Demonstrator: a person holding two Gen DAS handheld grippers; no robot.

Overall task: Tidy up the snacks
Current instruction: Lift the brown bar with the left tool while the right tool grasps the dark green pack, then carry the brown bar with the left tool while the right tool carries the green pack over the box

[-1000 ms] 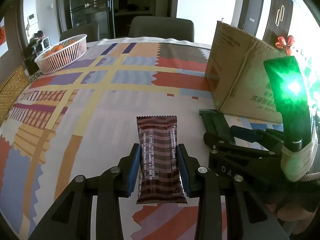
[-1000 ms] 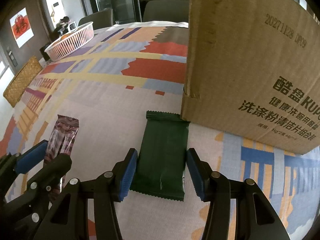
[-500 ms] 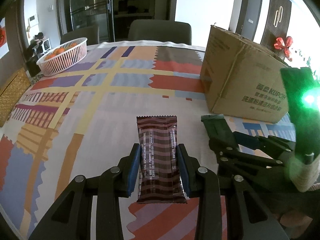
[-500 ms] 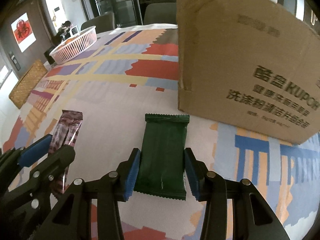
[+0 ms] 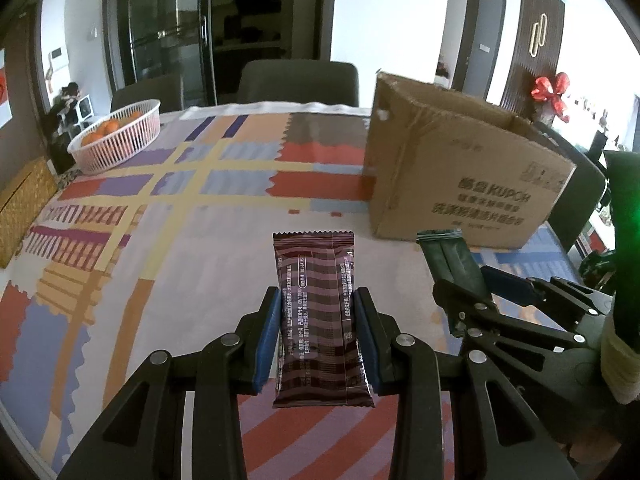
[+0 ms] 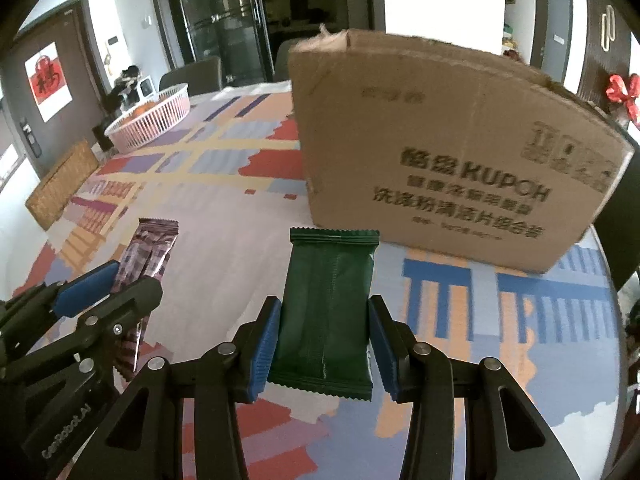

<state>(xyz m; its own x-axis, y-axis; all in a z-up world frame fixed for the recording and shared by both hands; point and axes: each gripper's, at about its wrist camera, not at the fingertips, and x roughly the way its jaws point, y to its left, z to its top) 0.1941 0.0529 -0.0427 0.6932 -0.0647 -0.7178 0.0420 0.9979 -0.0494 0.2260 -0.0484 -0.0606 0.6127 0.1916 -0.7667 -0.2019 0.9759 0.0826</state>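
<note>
My left gripper [image 5: 318, 332] is shut on a brown striped snack bar [image 5: 318, 312] and holds it above the patterned tablecloth. My right gripper [image 6: 326, 340] is shut on a dark green snack bar [image 6: 326, 312] and holds it up too. The green bar [image 5: 450, 258] and the right gripper [image 5: 480, 296] also show at the right of the left wrist view. The brown bar [image 6: 146, 252] shows at the left of the right wrist view. An open cardboard box [image 5: 460, 172] stands ahead and right of both grippers; it also fills the upper right wrist view [image 6: 440, 148].
A white basket of oranges [image 5: 116, 140] sits at the table's far left. Grey chairs [image 5: 298, 82] stand behind the table. A woven box [image 5: 22, 208] is at the left edge. The tablecloth [image 5: 200, 200] stretches between the grippers and the basket.
Both grippers have risen and pulled back with their bars still held. The cardboard box now looks lower and farther off, and its open top edge shows.
</note>
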